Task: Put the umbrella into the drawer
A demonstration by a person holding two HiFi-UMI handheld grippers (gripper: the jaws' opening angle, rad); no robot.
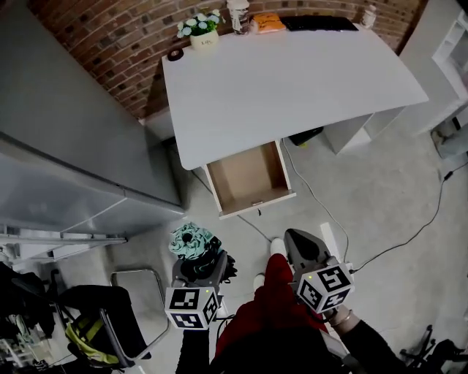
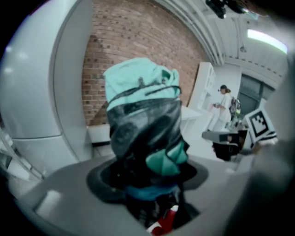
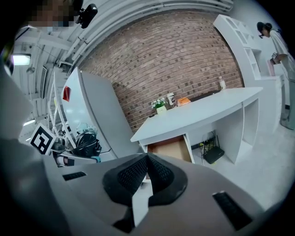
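Below the white desk [image 1: 292, 80], its drawer [image 1: 248, 179] stands pulled out; short of it the left gripper [image 1: 199, 270] clamps the folded teal-and-black umbrella [image 1: 191, 242] in wide-set jaws. Lowering it lengthwise should clear the drawer walls. The right gripper [image 1: 298, 245], jaws together, holds nothing.

One folded umbrella [image 1: 191, 243], one open drawer [image 1: 250, 179], one white desk [image 1: 292, 88]. Along the desk's far edge: one potted plant [image 1: 199, 31], one jar [image 1: 238, 14], one orange packet [image 1: 268, 23], one bottle [image 1: 369, 16].
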